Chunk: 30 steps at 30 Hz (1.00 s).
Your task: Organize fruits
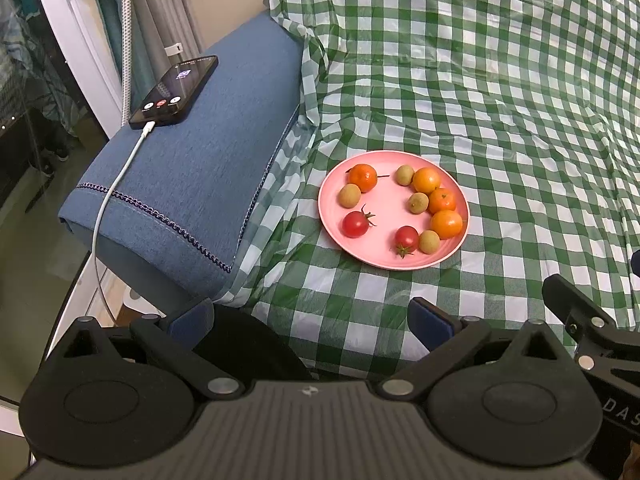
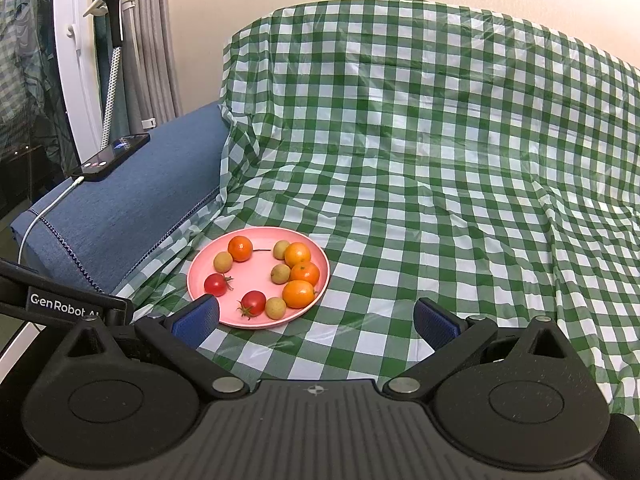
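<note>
A pink plate (image 1: 384, 204) (image 2: 244, 320) lies on the green checked cloth. It holds several small oranges (image 1: 363, 177) (image 2: 298, 293), two red cherry tomatoes (image 1: 355, 224) (image 2: 253, 301) and several tan round fruits (image 1: 349, 195) (image 2: 276, 307). My left gripper (image 1: 310, 322) is open and empty, hovering short of the plate. My right gripper (image 2: 316, 320) is open and empty, its left blue pad (image 2: 196, 318) overlapping the plate's near rim in view.
A blue sofa armrest (image 1: 192, 184) (image 2: 128, 208) stands left of the plate, with a charging phone (image 1: 175, 90) (image 2: 116, 156) and its white cable on top. The cloth (image 1: 500, 120) (image 2: 440, 160) runs wrinkled up the backrest. The left gripper's body (image 2: 60, 304) shows at left.
</note>
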Tool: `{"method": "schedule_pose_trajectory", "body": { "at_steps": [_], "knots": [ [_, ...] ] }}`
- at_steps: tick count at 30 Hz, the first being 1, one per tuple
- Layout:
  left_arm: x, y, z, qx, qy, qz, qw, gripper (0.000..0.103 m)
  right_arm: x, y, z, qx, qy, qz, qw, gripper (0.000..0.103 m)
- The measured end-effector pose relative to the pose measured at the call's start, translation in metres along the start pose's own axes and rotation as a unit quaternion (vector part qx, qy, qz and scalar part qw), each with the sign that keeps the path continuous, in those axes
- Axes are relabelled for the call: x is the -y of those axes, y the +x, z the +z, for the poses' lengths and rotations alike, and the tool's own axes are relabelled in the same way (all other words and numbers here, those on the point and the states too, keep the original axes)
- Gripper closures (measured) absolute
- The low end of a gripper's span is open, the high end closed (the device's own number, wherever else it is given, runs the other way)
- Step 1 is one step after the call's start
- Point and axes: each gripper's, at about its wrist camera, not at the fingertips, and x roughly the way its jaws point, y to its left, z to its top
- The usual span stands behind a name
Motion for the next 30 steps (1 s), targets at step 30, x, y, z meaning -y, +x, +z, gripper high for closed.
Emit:
{"method": "schedule_pose_trajectory", "body": {
  "at_steps": [30],
  "knots": [
    [-0.0028, 0.0073, 0.0001, -0.015, -0.005, 0.001, 0.9999, 0.000, -0.0045, 0.0021, -0.0013, -0.004, 0.003, 0.003, 1.000, 0.001]
  ]
}}
